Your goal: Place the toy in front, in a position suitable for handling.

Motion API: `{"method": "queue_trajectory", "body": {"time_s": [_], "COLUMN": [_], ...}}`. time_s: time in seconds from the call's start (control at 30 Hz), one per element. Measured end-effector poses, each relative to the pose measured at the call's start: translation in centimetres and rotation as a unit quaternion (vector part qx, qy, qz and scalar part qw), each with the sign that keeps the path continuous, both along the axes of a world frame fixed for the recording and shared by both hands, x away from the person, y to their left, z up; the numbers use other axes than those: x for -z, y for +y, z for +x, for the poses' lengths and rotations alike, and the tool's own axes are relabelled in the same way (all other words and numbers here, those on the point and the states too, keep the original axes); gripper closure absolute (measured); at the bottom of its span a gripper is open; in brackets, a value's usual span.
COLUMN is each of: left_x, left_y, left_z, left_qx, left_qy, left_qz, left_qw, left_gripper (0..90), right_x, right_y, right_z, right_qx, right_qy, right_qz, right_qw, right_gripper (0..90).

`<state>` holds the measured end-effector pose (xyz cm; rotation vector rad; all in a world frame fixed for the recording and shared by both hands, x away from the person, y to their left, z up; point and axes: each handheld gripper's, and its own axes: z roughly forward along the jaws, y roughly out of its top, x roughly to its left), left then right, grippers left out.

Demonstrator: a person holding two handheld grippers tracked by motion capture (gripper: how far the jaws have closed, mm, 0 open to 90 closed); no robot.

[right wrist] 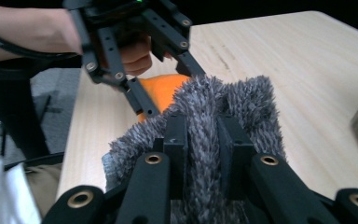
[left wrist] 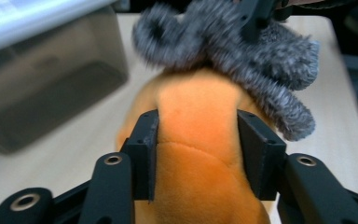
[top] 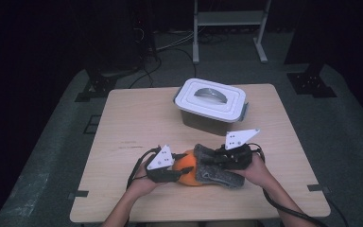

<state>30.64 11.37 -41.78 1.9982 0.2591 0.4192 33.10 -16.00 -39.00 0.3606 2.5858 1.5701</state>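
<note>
An orange plush toy [top: 187, 171] lies near the table's front edge, with a grey fuzzy piece [top: 217, 176] against its right side. My left gripper [top: 176, 172] comes in from the left, and its pads press into the orange plush [left wrist: 200, 102] on both sides. My right gripper [top: 218, 161] comes from the right and is shut on a fold of the grey fuzzy piece [right wrist: 251, 102], pinched between its pads. In the left gripper view the grey fuzz [left wrist: 233, 51] drapes over the far end of the orange body. The orange plush [right wrist: 157, 89] shows behind the fuzz.
A clear plastic box with a white handled lid [top: 211, 99] stands at the back middle of the wooden table [top: 137, 123]; its wall [left wrist: 42, 93] is close on the left in the left gripper view. A metal rack and cables stand on the floor beyond.
</note>
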Motion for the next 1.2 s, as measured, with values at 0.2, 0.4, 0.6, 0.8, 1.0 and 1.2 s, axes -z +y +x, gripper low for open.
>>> {"method": "queue_trajectory", "body": {"time_s": [0.2,0.4,0.6,0.8,1.0,1.2], "left_x": [0.6,0.6,0.9,1.2,1.5,1.6], "left_y": [1.1,2.2,1.9,1.8,2.6,2.5], "left_z": [0.9,1.4,1.8,1.4,1.6,1.6], "left_qx": [-0.002,0.024,0.005,0.027,0.04,0.043], "left_qy": [0.007,0.08,0.112,0.091,0.087,0.086], "left_qz": [-0.007,-0.022,-0.01,0.013,0.023,0.019], "left_qw": [1.0,0.9962,0.9936,0.9954,0.9952,0.9952], "left_gripper": [52.7,32.0,22.9,31.1,32.3,32.4], "right_x": [0.3,2.4,2.0,0.2,2.3,3.5], "right_y": [-0.4,-1.1,-1.2,-0.1,-0.8,-3.1], "right_z": [0.9,0.7,-0.4,-0.7,-0.3,0.1], "right_qx": [0.01,0.005,-0.001,-0.018,-0.005,0.025], "right_qy": [0.01,0.037,0.028,0.0,0.014,0.039], "right_qz": [-0.005,-0.013,-0.025,-0.009,-0.036,-0.04], "right_qw": [0.9999,0.9992,0.9993,0.9998,0.9992,0.9981], "right_gripper": [74.9,74.8,74.8,74.9,74.9,74.9]}}
